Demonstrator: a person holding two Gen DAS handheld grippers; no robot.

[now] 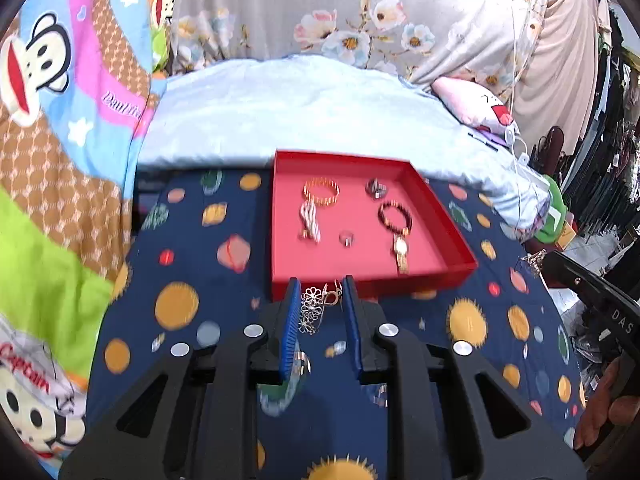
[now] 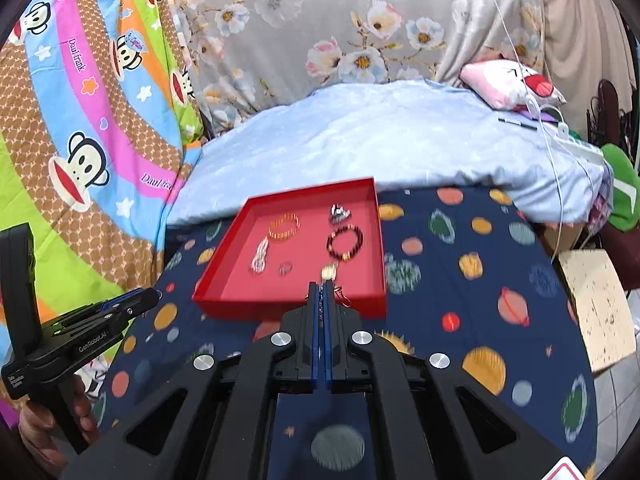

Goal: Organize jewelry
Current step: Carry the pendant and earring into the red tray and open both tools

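One red tray (image 1: 440, 208) sits on the planet-print navy cloth (image 1: 200, 280), and six pieces lie inside it. From left to right in the left wrist view: a white beaded strand (image 1: 310, 222), an orange bead bracelet (image 1: 321, 193) just behind it, a small ring (image 1: 346, 238), a dark, silvery piece (image 1: 376, 188) too blurred to name, a dark bead bracelet (image 1: 394, 216), and a gold watch (image 1: 401, 254) touching that bracelet's near side. All six lie flat on the tray floor, mostly apart from one another.

There are two grippers, each in a person's hand. The left gripper (image 1: 321, 300) has its blue pads only narrowly parted, with a silver filigree piece (image 1: 312, 312) between them, one with flower-shaped links and a gold clasp (whether the pads truly pinch it or it hangs against one is hard to tell). It hovers just in front of the tray's near wall. The right gripper (image 2: 322, 292) has its pads pressed together on a thin chain (image 2: 320, 312), with a small gold-coloured clasp sticking out to the right, also just at the tray's near edge.

Behind the navy cloth lies a pale blue quilt (image 1: 300, 112). To the left hangs a bright cartoon-monkey blanket (image 1: 52, 120), behind it a grey floral fabric (image 1: 320, 12), and to the right a pink cushion (image 1: 476, 104).
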